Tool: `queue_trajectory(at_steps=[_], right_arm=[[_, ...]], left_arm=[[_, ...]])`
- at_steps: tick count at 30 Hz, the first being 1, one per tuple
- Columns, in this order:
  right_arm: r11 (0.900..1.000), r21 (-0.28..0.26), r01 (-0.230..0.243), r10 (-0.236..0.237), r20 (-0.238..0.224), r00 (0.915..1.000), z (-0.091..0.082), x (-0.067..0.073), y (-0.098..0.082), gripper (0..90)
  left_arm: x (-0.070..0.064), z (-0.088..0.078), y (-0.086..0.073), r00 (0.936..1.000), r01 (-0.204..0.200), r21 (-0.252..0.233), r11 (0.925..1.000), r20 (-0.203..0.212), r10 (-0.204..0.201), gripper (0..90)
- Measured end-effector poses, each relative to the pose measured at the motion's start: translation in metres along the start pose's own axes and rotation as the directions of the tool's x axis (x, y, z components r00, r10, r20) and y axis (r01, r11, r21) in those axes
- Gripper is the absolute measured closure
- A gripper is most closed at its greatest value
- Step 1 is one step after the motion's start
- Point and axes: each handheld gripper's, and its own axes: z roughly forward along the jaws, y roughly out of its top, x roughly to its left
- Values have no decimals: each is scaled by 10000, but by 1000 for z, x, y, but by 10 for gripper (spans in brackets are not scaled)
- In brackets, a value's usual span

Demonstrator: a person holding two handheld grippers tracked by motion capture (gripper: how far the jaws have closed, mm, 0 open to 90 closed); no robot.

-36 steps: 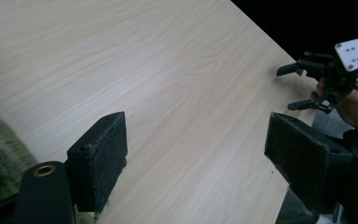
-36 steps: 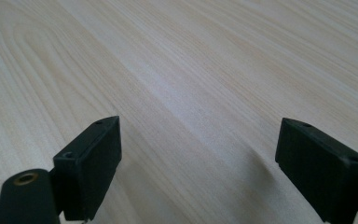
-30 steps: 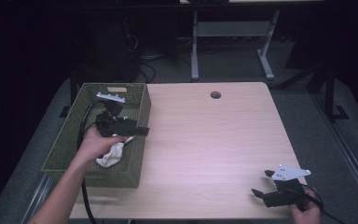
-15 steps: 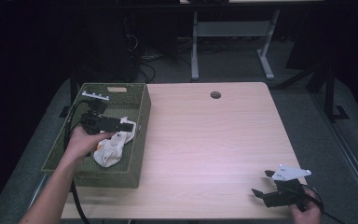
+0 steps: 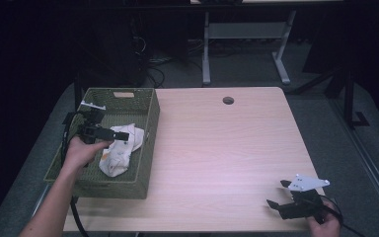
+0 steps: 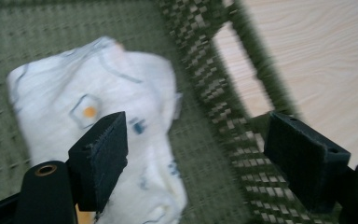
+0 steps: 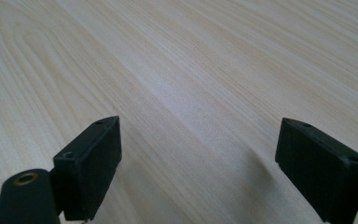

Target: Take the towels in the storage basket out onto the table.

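Since the earlier frame the left hand-held gripper (image 5: 121, 135) has been drawing back toward the left of the frame, and the white cloth (image 5: 120, 150) is now lying loose in the green woven basket (image 5: 147, 143) at the left of the desk (image 5: 227, 153). The basket's wall is standing between its wide jaws and the bare wood. The cloth is showing small printed marks and is lying crumpled. At the lower right, the right hand-held gripper (image 5: 277, 193) is resting wide open, holding nothing.

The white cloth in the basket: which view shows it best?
The left gripper view: the white cloth lies close below the open jaws, its printed pattern visible. The high view shows it small inside the green basket. The right gripper view faces the table.
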Motion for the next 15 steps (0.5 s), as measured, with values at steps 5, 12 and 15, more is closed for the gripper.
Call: queue_trajectory(at_steps=[5, 12, 15], right_arm=[[10000, -5, 2, -2, 3, 10000, 0, 0, 0, 140], [10000, 1, -8, 8, 5, 10000, 0, 0, 0, 140], [10000, -12, -3, 3, 9, 10000, 0, 0, 0, 140]], left_arm=[[9, 10, -6, 9983, 204, 559, 9982, -555, -173, 223], [15, 26, -9, 9914, 385, 1663, 9853, -1295, -168, 312], [17, 34, -8, 9850, 452, 2193, 9746, -1726, -69, 369]])
